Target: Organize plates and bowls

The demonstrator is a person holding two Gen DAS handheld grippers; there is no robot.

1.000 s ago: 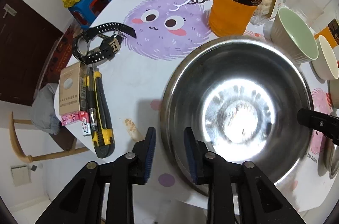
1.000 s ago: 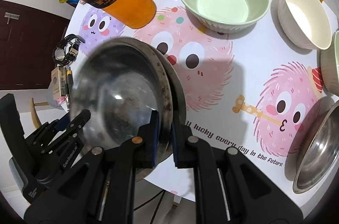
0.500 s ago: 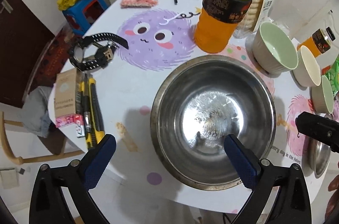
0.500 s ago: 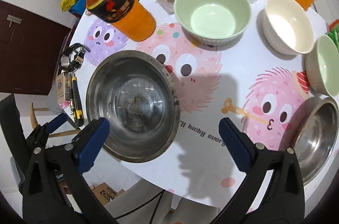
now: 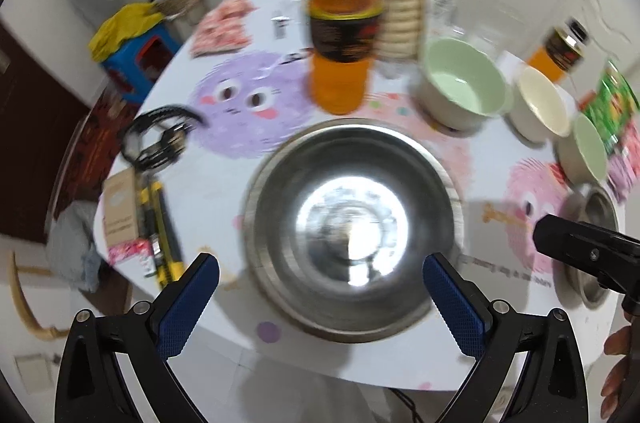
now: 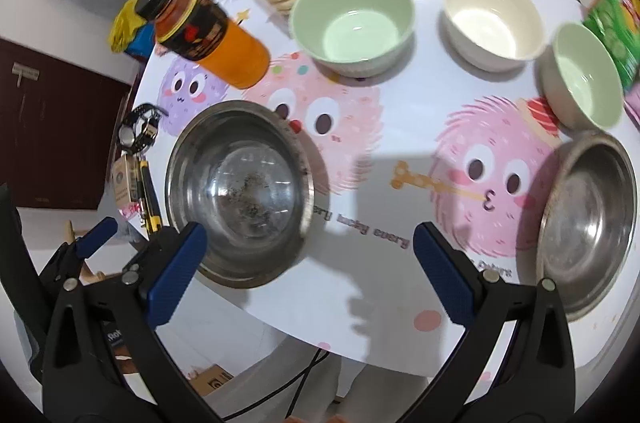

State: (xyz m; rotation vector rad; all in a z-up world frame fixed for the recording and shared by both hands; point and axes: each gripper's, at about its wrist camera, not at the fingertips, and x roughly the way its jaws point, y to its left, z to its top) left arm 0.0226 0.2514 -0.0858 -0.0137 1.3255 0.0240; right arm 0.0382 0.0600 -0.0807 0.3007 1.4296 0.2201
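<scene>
- The left gripper [image 5: 320, 287] hangs above the table [image 6: 400, 127] with its jaws spread wide and nothing between its pads; they opened within the last second. The large steel bowl [image 5: 352, 223] sits just beyond its fingertips, flat on the table near the front edge.
- The right gripper [image 6: 308, 259] is likewise spread and empty, having just released. That same bowl lies beside its left finger, and a second steel bowl [image 6: 588, 223] lies off past its right finger, by the table's right edge.
- The next step is probably fetching another bowl to nest. Lift clear of the rim before swinging sideways, so the steel is not nudged off the near edge.
- Farther ahead of the right gripper stand the big green bowl [image 6: 352, 23], the cream bowl [image 6: 492, 19] and a small green bowl [image 6: 584, 83], all upright and apart.
- Pinch one wall at the rim, squarely; glazed walls likely slip.
- Farthest, the orange bottle [image 6: 208, 35] stands near the green bowl; approach from the open side.
</scene>
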